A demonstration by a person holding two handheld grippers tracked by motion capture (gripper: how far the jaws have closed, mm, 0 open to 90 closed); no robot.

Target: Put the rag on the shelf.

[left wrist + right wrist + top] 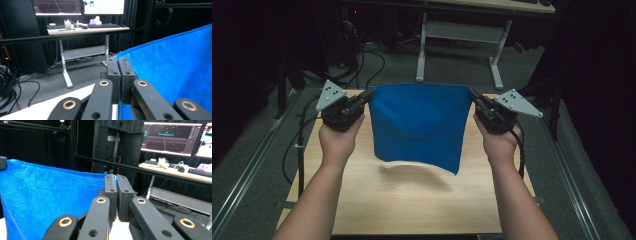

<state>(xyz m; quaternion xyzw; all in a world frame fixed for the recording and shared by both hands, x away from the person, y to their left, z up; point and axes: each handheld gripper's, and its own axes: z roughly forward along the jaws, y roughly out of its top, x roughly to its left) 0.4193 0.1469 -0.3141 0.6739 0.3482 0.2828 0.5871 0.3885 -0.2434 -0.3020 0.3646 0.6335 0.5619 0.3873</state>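
The left hand-held gripper point(368, 96) pinches one top corner of the blue cloth point(419, 125), jaws pressed tight on the fabric. The right hand-held gripper point(473, 97) clamps the other corner. The cloth hangs stretched between them above the tabletop point(412, 210).

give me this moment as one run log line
left gripper: shut on blue cloth corner | right gripper: shut on other corner | cloth: hanging above table
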